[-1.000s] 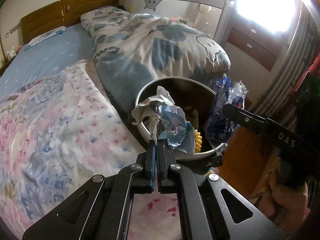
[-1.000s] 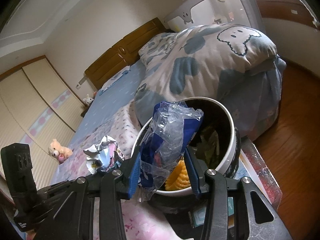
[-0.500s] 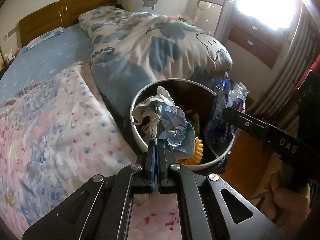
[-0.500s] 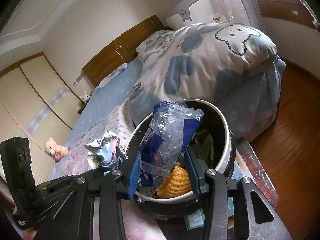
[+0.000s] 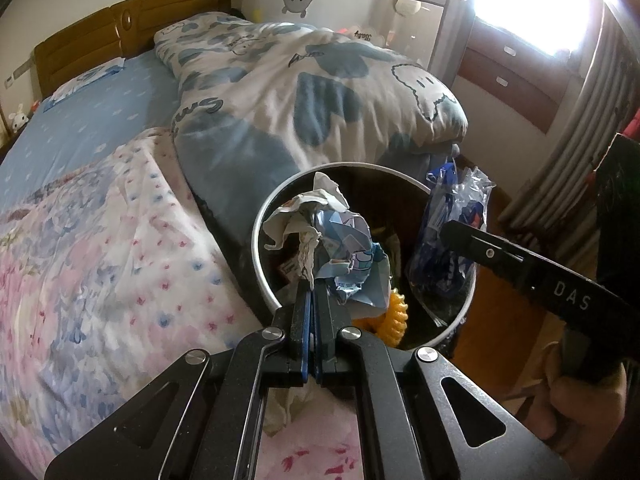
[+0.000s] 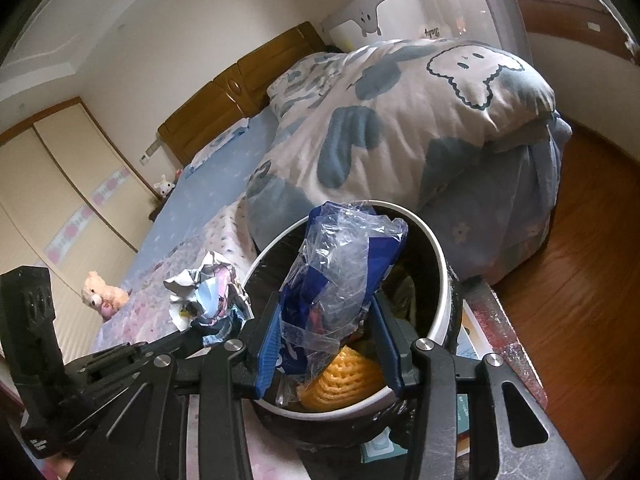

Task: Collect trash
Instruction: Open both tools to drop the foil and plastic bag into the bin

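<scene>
Over on the left, the bed with the pink and blue floral cover (image 5: 100, 248) is stretching back toward the brown wooden headboard (image 5: 132, 24), and a small tan teddy bear (image 6: 102, 294) is sitting at its far edge in the right wrist view. The blue and white cartoon-print duvet (image 5: 312, 92) is lying bunched across the bed's middle. Just in front of it, the left tool (image 5: 311, 292) is clenching its blue-padded fingers tight on a crumpled ball of white and pale blue printed paper (image 5: 332, 236), which is hanging above the near rim of the round white-rimmed trash bin with a dark inside (image 5: 262, 216). Inside the bin a yellow ridged item (image 5: 394, 314) is showing among other rubbish. Further right, the right tool (image 6: 328, 320) is gripping a crinkled clear and blue plastic wrapper (image 6: 340, 276) between its blue pads, holding it over the bin's right side, with the jaws spread around the bulky wrapper. Beyond the bin, the reddish-brown wooden floor (image 6: 580, 272) is running toward the wall.
</scene>
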Action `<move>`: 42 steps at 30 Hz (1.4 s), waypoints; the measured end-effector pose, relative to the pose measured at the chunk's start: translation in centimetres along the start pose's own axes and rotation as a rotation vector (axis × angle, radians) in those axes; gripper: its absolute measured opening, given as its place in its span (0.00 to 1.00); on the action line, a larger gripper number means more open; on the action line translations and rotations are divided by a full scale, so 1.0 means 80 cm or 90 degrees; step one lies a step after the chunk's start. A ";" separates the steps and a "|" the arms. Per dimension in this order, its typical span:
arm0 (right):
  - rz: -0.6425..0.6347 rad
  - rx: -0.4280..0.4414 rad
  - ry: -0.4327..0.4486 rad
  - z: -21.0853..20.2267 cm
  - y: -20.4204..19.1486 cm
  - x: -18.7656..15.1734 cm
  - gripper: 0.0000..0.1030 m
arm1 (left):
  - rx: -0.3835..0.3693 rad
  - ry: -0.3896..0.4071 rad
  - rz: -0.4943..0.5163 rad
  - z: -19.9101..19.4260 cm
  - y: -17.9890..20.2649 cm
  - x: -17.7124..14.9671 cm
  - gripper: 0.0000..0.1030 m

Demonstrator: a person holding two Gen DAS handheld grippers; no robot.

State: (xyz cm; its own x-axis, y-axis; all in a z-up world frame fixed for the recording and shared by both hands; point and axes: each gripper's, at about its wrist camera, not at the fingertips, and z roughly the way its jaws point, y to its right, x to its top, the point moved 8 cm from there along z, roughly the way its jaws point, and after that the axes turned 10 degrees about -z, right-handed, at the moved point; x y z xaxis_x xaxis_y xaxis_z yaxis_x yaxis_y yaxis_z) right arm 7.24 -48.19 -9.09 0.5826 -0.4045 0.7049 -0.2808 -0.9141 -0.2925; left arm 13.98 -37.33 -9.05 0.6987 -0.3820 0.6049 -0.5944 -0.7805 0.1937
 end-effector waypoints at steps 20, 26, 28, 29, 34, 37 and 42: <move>-0.015 -0.007 -0.026 0.009 0.005 0.004 0.45 | -0.001 -0.013 0.000 0.016 0.000 0.004 0.01; -0.018 -0.010 -0.029 0.009 0.005 0.005 0.45 | 0.002 -0.019 0.001 0.019 -0.002 0.002 0.01; -0.018 -0.011 -0.029 0.010 0.005 0.006 0.45 | 0.002 -0.022 0.003 0.021 -0.002 0.001 0.01; -0.018 -0.011 -0.030 0.011 0.006 0.006 0.46 | 0.002 -0.024 0.002 0.022 -0.002 0.001 0.01; -0.013 -0.014 -0.033 0.010 0.009 0.007 0.49 | 0.001 -0.026 0.000 0.022 -0.001 0.001 0.01; -0.010 -0.017 -0.036 0.011 0.011 0.008 0.56 | -0.004 -0.027 0.000 0.021 0.000 0.001 0.02; -0.010 -0.016 -0.037 0.012 0.009 0.010 0.66 | 0.000 -0.016 -0.012 0.012 -0.006 0.003 0.32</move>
State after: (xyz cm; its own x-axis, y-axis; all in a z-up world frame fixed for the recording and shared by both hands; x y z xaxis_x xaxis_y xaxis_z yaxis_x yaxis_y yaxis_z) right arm 8.19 -49.20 -9.36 0.6309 -0.3912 0.6700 -0.2900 -0.9199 -0.2640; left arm 14.77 -37.53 -9.73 0.7197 -0.3800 0.5810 -0.5814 -0.7873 0.2053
